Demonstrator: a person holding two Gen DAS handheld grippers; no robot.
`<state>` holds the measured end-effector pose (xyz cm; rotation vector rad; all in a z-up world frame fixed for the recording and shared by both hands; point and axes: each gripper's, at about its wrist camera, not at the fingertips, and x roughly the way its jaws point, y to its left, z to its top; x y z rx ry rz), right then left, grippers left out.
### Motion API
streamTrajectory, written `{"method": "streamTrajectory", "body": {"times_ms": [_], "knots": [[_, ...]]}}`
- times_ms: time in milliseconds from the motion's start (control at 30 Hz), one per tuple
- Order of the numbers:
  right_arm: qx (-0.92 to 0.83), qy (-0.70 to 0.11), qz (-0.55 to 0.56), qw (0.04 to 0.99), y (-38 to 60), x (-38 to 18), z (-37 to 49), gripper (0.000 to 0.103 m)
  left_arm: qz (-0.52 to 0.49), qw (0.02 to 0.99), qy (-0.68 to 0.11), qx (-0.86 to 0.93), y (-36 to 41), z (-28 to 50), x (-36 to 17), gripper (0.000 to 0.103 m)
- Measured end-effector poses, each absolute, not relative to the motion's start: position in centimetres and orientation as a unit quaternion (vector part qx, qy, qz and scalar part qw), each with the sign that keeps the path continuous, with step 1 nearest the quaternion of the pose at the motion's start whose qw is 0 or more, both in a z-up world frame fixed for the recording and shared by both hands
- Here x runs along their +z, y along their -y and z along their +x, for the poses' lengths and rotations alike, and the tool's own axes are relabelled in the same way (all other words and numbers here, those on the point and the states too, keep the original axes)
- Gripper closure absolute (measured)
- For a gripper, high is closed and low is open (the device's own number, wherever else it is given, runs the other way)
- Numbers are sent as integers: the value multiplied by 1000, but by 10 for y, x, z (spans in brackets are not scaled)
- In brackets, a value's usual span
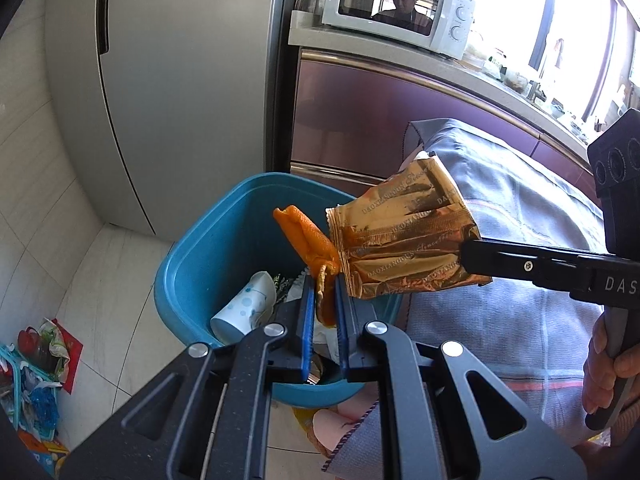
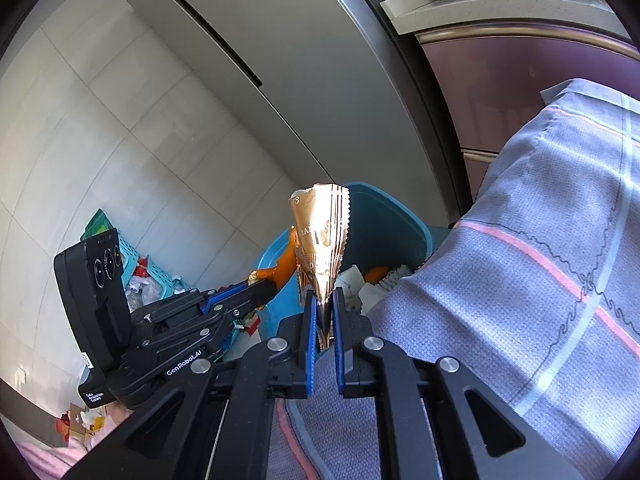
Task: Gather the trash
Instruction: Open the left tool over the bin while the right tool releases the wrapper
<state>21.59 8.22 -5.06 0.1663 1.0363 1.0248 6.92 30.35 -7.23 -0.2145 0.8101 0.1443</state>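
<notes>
Both tools are matte black with triangular cut-outs in their arms, round silver pivot pins and ribbed blue finger pads (image 1: 307,320). The left gripper (image 2: 256,280) reads "GenRobot.AI" in white; the right gripper (image 1: 466,256) has a grey handle.

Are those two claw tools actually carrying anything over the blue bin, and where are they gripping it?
Yes. The left gripper pinches an orange peel by its lower end; the right gripper clamps a gold wrapper by one narrow end. Both hang above the blue bin.

bin (image 1: 200,240): cup (image 1: 244,308) inside | peel (image 1: 308,240), wrapper (image 1: 404,240) above rim
</notes>
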Motion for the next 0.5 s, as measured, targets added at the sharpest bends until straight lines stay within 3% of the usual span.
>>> {"method": "streamTrajectory", "body": {"times_ms": [500], "knots": [[462, -487, 46, 739, -107, -61, 223, 96, -111, 905, -402, 81, -308, 79, -88, 93]]}}
